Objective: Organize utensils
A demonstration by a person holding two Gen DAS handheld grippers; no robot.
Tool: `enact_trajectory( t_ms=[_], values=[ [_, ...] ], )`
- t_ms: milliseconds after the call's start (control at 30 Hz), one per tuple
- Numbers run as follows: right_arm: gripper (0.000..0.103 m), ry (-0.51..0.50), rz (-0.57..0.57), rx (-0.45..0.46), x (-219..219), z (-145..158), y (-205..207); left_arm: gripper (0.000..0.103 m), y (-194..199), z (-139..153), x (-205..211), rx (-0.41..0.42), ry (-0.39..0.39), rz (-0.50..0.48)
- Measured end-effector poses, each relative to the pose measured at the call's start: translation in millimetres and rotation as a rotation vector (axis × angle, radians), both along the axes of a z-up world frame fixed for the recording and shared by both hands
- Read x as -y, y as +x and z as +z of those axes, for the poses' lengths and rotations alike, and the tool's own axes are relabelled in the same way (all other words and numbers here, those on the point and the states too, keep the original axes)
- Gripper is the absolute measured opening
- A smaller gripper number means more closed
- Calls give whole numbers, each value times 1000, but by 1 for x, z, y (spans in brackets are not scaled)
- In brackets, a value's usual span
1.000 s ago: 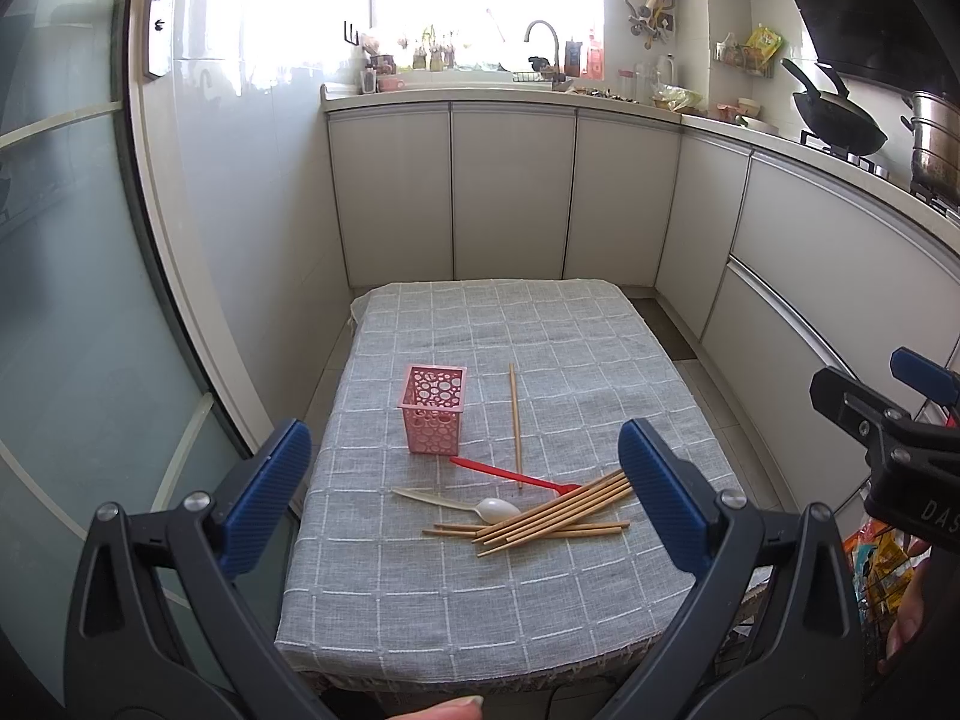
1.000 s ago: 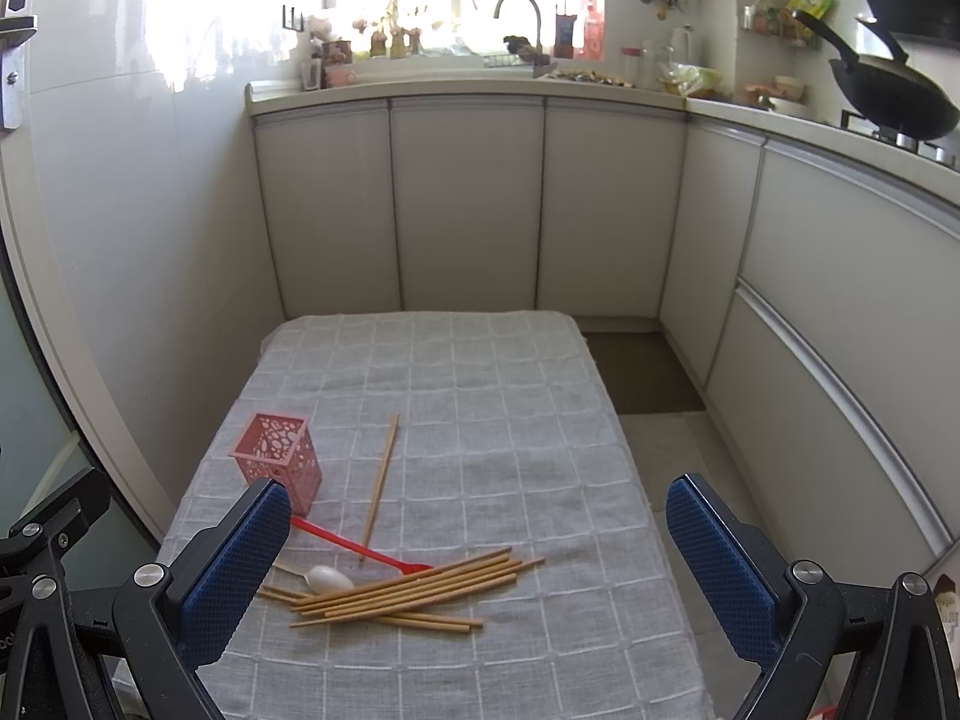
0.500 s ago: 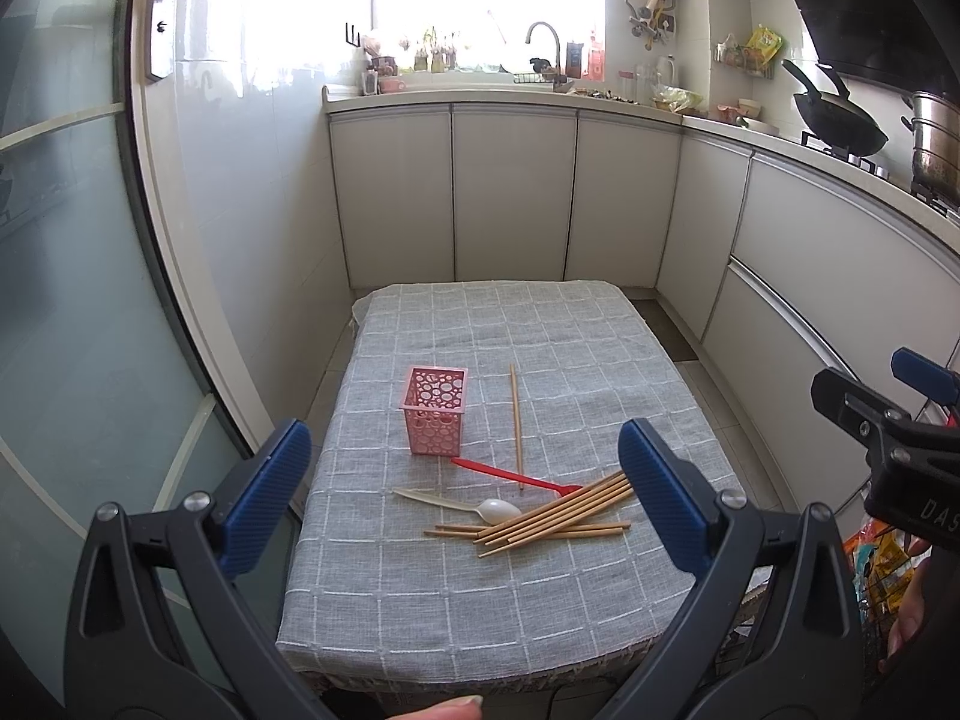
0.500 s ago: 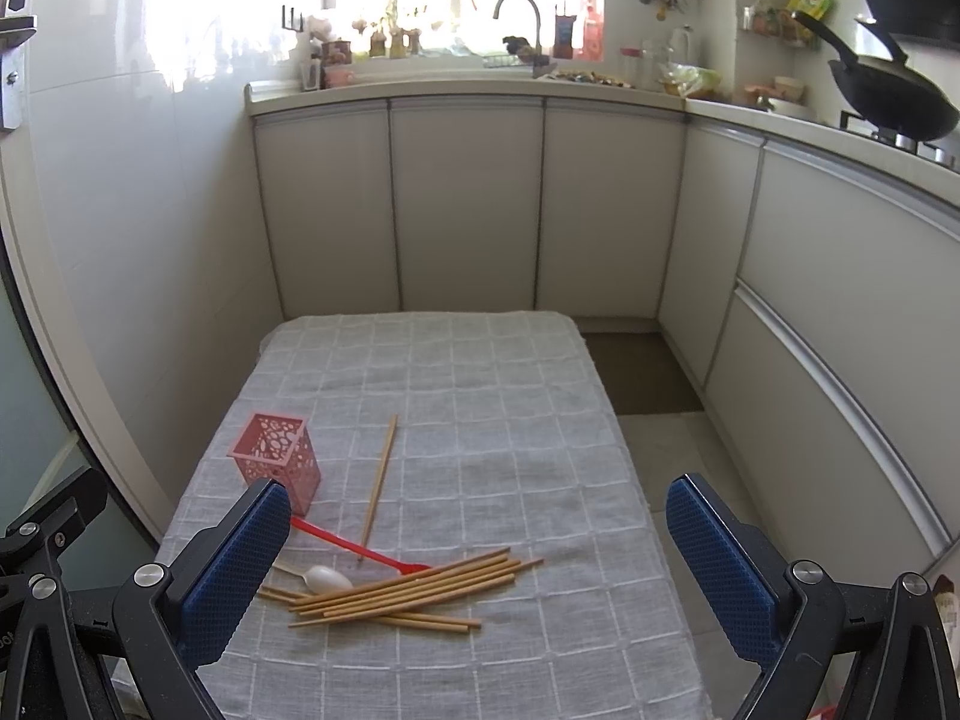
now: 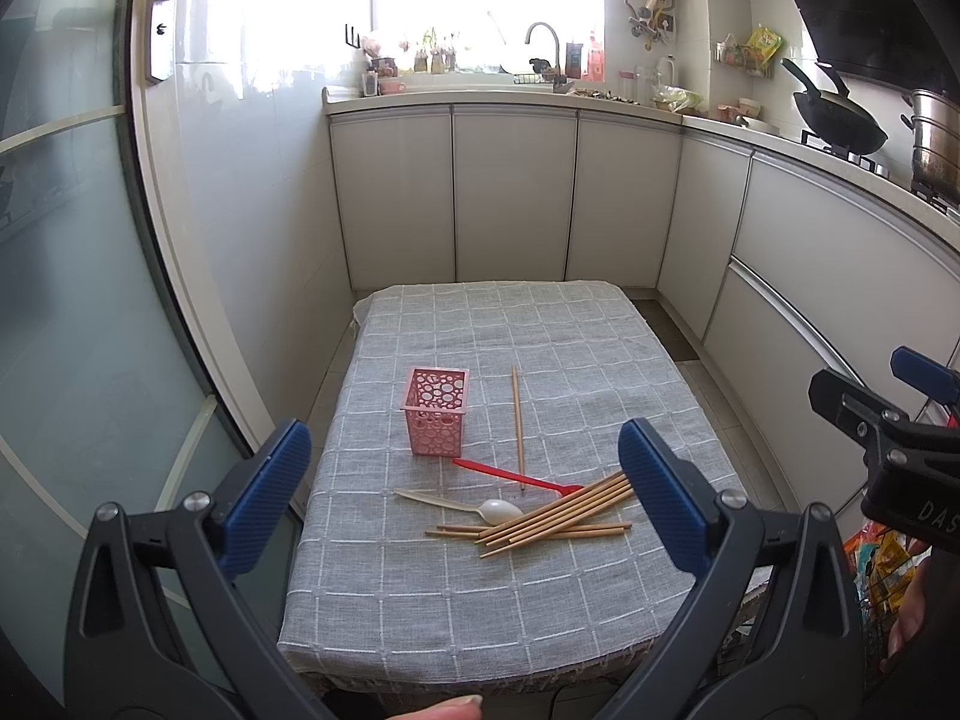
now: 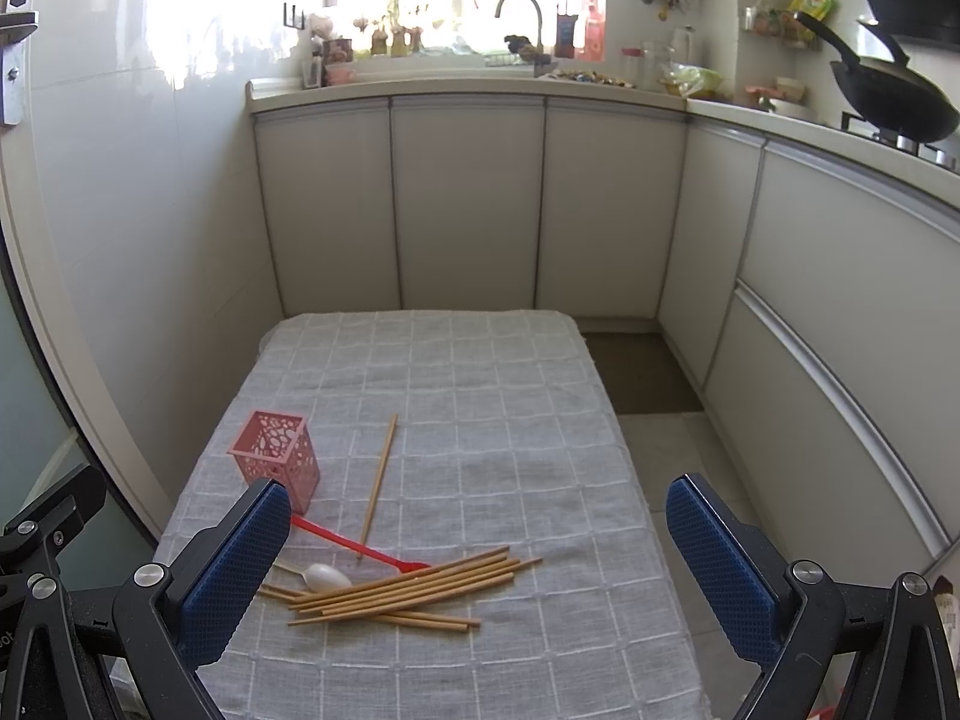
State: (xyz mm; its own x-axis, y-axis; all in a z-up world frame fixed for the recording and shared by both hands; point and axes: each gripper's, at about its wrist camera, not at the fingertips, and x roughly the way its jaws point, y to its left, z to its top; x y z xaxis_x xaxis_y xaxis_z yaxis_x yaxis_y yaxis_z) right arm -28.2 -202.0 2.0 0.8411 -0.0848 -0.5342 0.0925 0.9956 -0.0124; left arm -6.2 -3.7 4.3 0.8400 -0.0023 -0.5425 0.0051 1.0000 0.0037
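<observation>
The chopstick bundle (image 6: pixel 414 591) lies near the surface's (image 6: pixel 540 420) front edge, its long axis running roughly left to right and rising toward the right, with the pink holder (image 6: pixel 276 459) beyond it by the left edge; both the right gripper (image 6: pixel 498 576) and left gripper (image 5: pixel 474 498) hover before the front edge, fingers wide and empty, the right seemingly nearer

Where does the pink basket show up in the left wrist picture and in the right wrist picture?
Left wrist view: pink basket stands upright at centre-left, on the grey cloth.
Right wrist view: it sits at lower left, just beyond the right tool's left finger.
Shared landmark: the lone chopstick lying just right of the basket.
</observation>
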Motion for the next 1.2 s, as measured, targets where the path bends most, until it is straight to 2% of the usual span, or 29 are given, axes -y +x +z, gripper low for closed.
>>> enact_trajectory(
  t_ms=[433, 600, 800, 967, 1133, 1200],
  values=[
    [103, -2, -23, -14, 5, -2, 7, 102, 11, -4, -1, -17, 7, 1],
    [103, 27, -43, -45, 19, -7, 27, 102, 40, -15, -4, -50, -1, -20],
    [103, 36, -69, -144, 39, -30, 74, 102, 85, -39, -8, -102, -43, -39],
    [103, 117, -81, -251, 64, -62, 113, 102, 123, -74, -2, -237, -35, -103],
    [103, 158, -112, -353, 80, -106, 140, 102, 155, -119, -5, -389, -102, -137],
    [103, 202, -98, -421, 84, -131, 151, 102, 164, -141, -3, -436, -124, -156]
  ],
)
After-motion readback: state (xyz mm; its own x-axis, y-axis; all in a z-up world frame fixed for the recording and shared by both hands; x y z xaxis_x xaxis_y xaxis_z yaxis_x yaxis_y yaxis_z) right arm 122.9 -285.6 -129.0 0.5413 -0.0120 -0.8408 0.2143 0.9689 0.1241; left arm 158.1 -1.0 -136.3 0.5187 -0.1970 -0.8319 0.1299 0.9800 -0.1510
